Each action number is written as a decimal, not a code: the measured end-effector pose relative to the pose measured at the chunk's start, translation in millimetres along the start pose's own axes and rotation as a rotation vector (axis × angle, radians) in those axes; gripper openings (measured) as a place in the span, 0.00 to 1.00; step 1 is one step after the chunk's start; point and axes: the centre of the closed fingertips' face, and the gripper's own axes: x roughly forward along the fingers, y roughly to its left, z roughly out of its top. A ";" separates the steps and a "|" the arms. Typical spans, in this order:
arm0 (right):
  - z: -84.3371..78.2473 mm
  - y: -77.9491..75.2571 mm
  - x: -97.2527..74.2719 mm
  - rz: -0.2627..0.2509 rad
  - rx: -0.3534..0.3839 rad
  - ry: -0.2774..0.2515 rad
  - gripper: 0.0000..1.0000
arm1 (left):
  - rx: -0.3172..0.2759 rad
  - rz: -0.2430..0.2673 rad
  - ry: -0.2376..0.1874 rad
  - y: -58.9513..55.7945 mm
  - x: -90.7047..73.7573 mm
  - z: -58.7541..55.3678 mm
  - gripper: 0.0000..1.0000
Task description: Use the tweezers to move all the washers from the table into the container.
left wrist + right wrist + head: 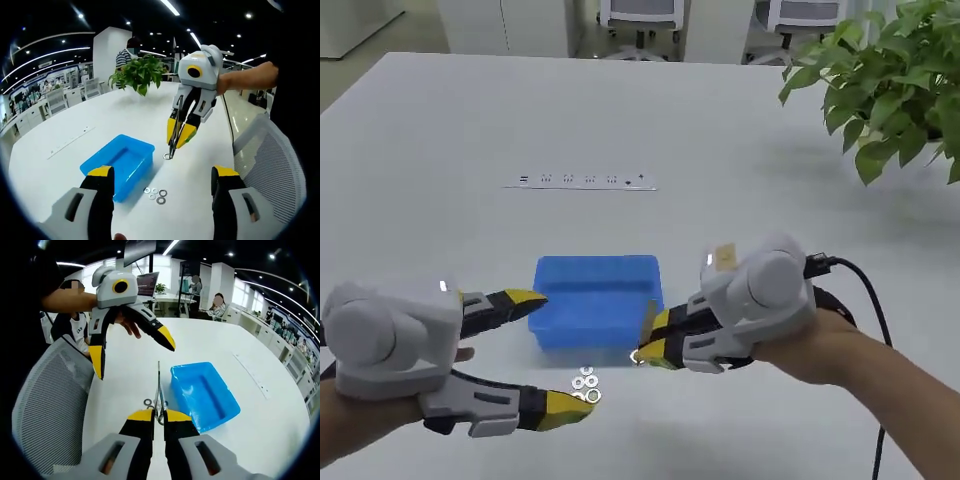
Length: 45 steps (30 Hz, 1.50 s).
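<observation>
- right gripper (159,416) clenched on the tweezers (159,382); tips point down at the table (620,120), just beside the near corner of the container (595,330)
- left gripper (563,354) released, jaws wide, grasping nothing; it hangs over the washers (585,385)
- washers: a small cluster on the table just in front of the container; one washer (166,156) lies apart from it, right at the tweezers' tips; can't tell if it's pinched or just lying there
- no washers visible inside the container; my read: task barely begun
- step in hand, as I judge it: pick that single washer
- how: get one tip through the hole or under the rim, the other outside; flat thin rings skate if nipped from above
- squeeze evenly; too hard and I'd expect the tips to cross and flick the ring away
- lift straight up, confirm it hangs, then carry it over the wall; it's a short move
- release low over the blue floor; dropped from high, it may bounce out
- left should move off the cluster; a stray jaw would scatter it
</observation>
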 end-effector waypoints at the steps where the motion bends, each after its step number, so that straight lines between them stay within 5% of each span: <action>1: 1.7 -0.8 -1.2 -0.001 -0.004 0.002 0.07 | 0.000 0.001 -0.002 0.1 -0.6 0.3 0.85; 11: 28.6 -19.3 -16.6 -0.011 -0.047 -0.016 0.07 | -0.004 0.018 -0.026 2.4 -6.0 7.0 0.87; 25: 36.2 -50.8 -16.8 -0.009 -0.086 -0.016 0.07 | -0.045 0.037 -0.044 2.3 -14.5 9.3 0.97; 45: 12.0 -83.7 14.0 -0.016 -0.080 0.001 0.08 | -0.054 0.068 -0.040 14.6 -16.1 7.0 0.99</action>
